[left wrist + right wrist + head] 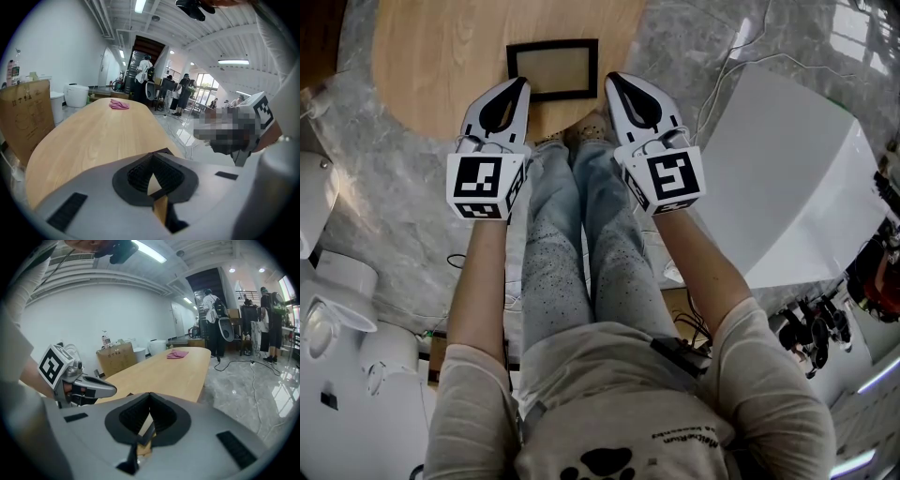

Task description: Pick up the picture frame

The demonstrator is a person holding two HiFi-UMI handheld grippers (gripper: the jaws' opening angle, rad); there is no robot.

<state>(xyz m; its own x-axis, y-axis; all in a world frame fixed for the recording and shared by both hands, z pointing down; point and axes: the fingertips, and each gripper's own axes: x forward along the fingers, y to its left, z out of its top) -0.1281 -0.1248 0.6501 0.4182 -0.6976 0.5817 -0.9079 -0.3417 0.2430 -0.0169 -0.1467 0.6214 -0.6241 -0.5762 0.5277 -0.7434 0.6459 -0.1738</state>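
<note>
Picture frame (pixel 552 69): lies flat on the desk (pixel 431 56), top centre of the head view, not touched.
Left hand-held gripper (pixel 522 84): jaws closed, empty, near its lower left corner.
Right hand-held gripper (pixel 612 81): jaws closed, empty, just to its right.
Progress: approach only; opening, gripping and lifting are all left.

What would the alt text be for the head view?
Seen from above, a person holds a shut left claw and a shut right claw by the near corners of a black picture frame lying flat on a wooden table.
</note>
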